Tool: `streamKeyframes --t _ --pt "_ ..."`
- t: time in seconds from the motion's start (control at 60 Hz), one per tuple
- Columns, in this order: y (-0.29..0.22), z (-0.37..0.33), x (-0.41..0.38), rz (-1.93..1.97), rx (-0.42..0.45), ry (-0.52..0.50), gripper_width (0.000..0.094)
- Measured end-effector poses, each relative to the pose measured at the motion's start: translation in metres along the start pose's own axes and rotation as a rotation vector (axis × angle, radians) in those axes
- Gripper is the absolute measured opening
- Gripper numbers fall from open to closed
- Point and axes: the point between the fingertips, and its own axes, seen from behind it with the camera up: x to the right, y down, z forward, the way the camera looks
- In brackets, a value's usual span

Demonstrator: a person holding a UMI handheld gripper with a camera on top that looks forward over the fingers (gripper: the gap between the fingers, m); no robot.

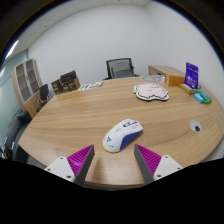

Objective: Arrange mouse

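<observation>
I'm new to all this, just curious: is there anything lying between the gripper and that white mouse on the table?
No. In the gripper view, only bare wooden table shows between the open gripper and the white mouse, which lies just ahead of the fingers.

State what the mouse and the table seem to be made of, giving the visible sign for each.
Mouse: probably plastic, white with blue accents; smooth moulded shell with a slight sheen. Table: wood or wood-look laminate; pale grain lines run across its matte top. The claw is open.

No legible text anywhere.
</observation>
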Motion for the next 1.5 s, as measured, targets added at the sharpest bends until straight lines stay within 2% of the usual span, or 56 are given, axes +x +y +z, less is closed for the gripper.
streamKeyframes --t 0.117,0.5,0.583,0.6,0.617,0.733,0.783,0.883,0.933,1.0,1.2,1.3,1.5 --pt "-0.010 0.038 0.001 0.020 -0.031 -0.037 0.0833" --pt "-0.049 0.097 -0.021 -0.080 -0.040 -0.035 0.0809" --pt "-0.053 0.110 -0.023 -0.122 -0.044 -0.005 0.0738" --pt "-0.053 0.112 -0.021 -0.137 -0.047 0.009 0.0680" --pt "-0.052 0.114 -0.018 -0.156 -0.051 0.026 0.0512" --pt "-0.049 0.114 -0.017 -0.133 -0.075 0.074 0.0453" --pt "-0.047 0.114 -0.017 -0.107 -0.101 0.088 0.0398" --pt "-0.050 0.110 -0.020 -0.047 -0.154 0.086 0.0345" --pt "-0.058 0.105 -0.028 -0.021 -0.159 0.068 0.0346" --pt "-0.085 0.099 -0.022 -0.021 -0.123 0.074 0.0347" --pt "-0.212 0.122 0.074 -0.068 -0.003 0.155 0.0347" --pt "-0.242 0.160 0.129 -0.091 -0.016 0.178 0.0344" --pt "-0.244 0.241 0.197 -0.041 -0.094 0.174 0.0346"
